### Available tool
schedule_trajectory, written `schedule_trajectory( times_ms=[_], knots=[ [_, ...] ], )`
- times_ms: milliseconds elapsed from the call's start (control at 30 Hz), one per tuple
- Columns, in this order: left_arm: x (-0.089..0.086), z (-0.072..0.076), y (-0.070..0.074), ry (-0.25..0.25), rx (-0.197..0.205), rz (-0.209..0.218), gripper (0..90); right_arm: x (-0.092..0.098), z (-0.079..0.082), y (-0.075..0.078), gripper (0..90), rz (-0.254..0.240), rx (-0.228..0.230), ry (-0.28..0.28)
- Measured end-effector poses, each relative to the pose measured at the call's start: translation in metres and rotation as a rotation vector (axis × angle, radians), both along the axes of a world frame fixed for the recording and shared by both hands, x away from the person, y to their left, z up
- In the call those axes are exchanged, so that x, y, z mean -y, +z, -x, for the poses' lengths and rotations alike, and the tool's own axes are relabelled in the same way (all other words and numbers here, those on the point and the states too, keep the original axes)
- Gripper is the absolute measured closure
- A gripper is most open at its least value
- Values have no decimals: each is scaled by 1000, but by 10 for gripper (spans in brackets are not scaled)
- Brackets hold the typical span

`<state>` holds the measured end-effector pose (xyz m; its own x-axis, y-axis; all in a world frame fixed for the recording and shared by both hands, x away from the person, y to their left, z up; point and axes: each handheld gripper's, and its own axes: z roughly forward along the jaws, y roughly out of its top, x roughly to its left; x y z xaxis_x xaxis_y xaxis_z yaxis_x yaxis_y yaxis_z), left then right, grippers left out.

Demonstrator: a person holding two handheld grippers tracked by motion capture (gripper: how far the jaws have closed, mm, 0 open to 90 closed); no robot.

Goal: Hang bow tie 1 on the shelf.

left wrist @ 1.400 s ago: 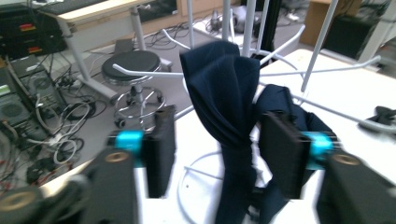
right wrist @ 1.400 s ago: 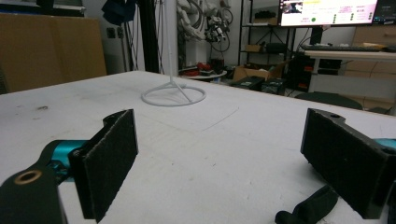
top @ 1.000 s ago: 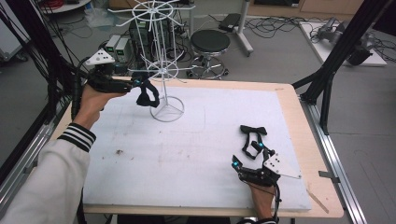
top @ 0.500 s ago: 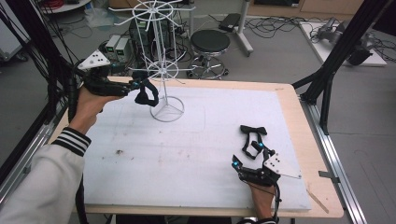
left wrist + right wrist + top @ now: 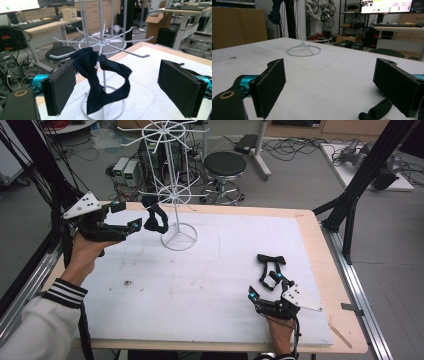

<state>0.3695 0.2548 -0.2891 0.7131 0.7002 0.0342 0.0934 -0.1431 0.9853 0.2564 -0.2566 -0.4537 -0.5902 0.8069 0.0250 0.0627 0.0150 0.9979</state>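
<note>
Since the earlier frames, the left gripper (image 5: 137, 222) had drawn back toward the table's left edge, its jaws having just been opening, and the dark bow tie (image 5: 156, 218) had passed from its grip to a prong of the white wire rack (image 5: 176, 200). Both jaws stood wide apart and pressed on nothing. The left gripper view showed what the high view could not: the bow tie (image 5: 101, 82) hung draped over a prong, in the gap between the pads but clear of both, its loop dangling above the rack's ring base. The right gripper (image 5: 265, 287) rested on the white mat (image 5: 200, 285), jaws likewise spread wide and holding nothing. A second bow tie (image 5: 270, 267) lay on the mat just ahead of it; the right gripper view caught just a dark strap end (image 5: 375, 111) near one pad.
</note>
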Motion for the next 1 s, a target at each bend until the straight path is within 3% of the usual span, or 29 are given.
schedule_trajectory(
  times_ms=[200, 367, 467, 533, 833, 1000],
  knots=[
    [-4, 12, -9, -14, 15, 19, 154, 0, 0, 0, 103, 3, 2, -5],
    [-3, 30, -28, -28, 41, 26, 154, 0, 0, 0, 103, 6, 6, -4],
    [-4, 33, -34, -31, 44, 22, 154, 0, 0, 0, 104, 7, 8, -5],
    [-7, 39, -44, -37, 60, 68, 137, 0, 0, 0, 103, 8, 8, -6],
    [-11, 57, -64, -68, 84, 101, 135, -1, 0, 0, 103, 7, 5, -7],
    [-8, 65, -79, -106, 83, 91, 134, -1, 1, 0, 104, 5, 1, -8]
  ],
)
